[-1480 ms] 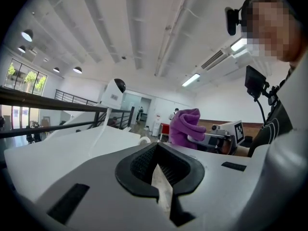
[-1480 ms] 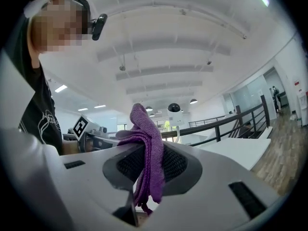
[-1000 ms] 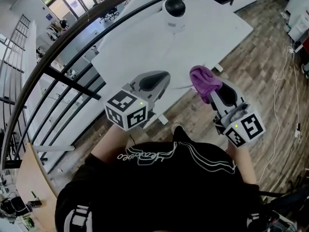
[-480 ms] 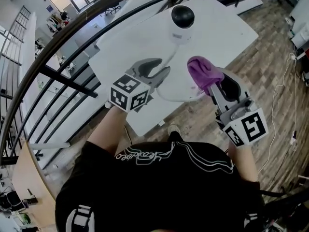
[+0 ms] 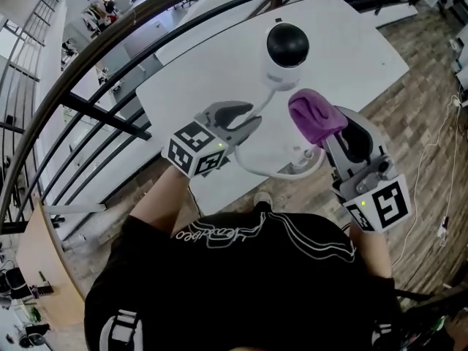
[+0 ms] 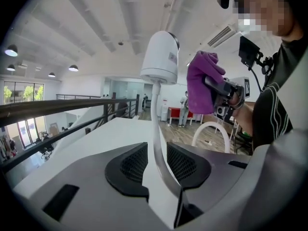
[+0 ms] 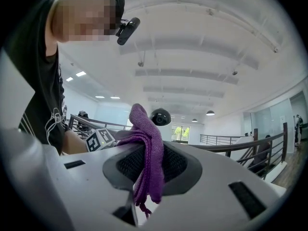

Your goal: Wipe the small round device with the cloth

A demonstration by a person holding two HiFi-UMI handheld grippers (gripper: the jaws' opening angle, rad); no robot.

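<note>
Item under inspection: small round device (image 5: 284,55). White rounded body with a glossy black dome uppermost. In the left gripper view (image 6: 160,57) it shows as a white egg-shaped head with a small label on its side. In the right gripper view (image 7: 160,116) the dark lens face is towards the camera.

Location: over the middle of the white table (image 5: 219,72), beyond both grippers. Whether its base rests on the table cannot be told. A thin white cable (image 5: 270,174) leaves its underside and curves in a loop past the near table edge.

Left gripper (image 5: 247,115): held out towards the device and tilted slightly down. Its jaws have just been opening and now stand spread, with the cable (image 6: 156,129) running between them and not pinched.

Right gripper (image 5: 327,131): roughly level and beside the left one. Its jaws are closed on the purple cloth (image 5: 314,115), which bunches above the tips and hangs down between the pads (image 7: 147,148). The cloth is near the device and apart from it.
</note>
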